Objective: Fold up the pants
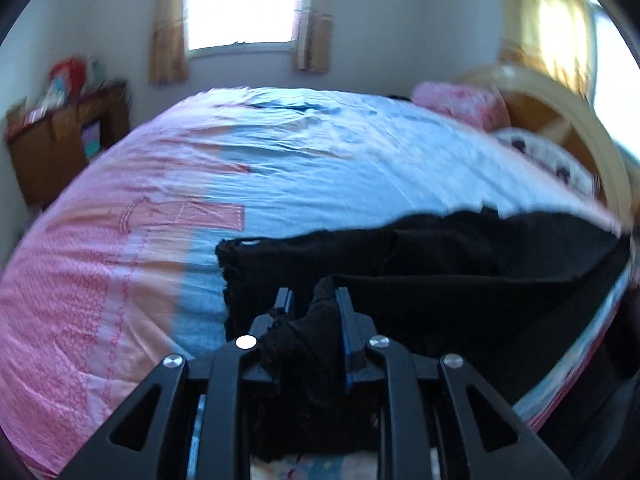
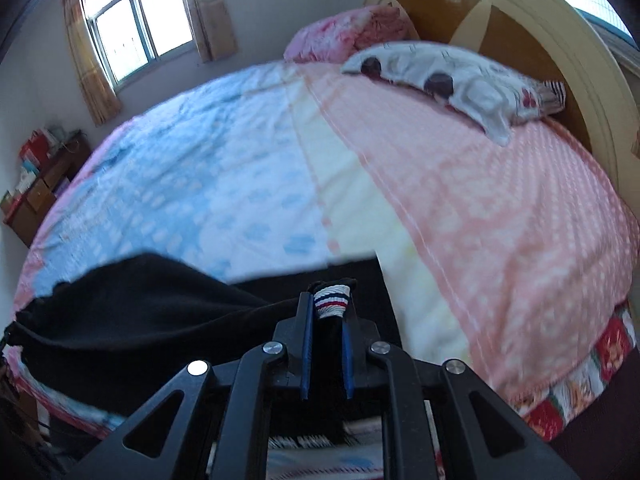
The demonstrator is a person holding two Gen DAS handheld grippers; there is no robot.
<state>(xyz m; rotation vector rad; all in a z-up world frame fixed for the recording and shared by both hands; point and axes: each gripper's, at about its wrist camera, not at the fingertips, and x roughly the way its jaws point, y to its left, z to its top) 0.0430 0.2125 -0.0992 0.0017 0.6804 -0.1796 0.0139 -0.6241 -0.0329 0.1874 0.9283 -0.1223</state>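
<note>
Clearly the pants (image 1: 460, 280) hang stretched between the two claws, and that line is what the coming move turns on. The left gripper (image 1: 312, 300) is clenched on a bunched wad of black cloth, which fills the space between its blue-lined fingers (image 1: 344, 320) and trails back toward the camera; from there the dark fabric runs off to the right of the left wrist view, along the near edge of the bed (image 1: 280, 160). The right gripper (image 2: 328, 304) is clamped on the striped waistband (image 2: 331, 298), a white band with red and navy lines standing up between its pads, and from it the black cloth sweeps away to the left of the right wrist view. So the long axis of the garment lies roughly side to side across the near part of the bedspread, one end in each hand, neither hand plainly nearer the middle. A frayed-looking end (image 1: 236, 264) lies on the blue part of the cover just beyond the left claw, so some of the cloth appears to rest on the bed, not in the air. Judging from this, the next move calls for keeping both ends level and taut while lowering or doubling the length, since slack on either side would skew the fold.
</note>
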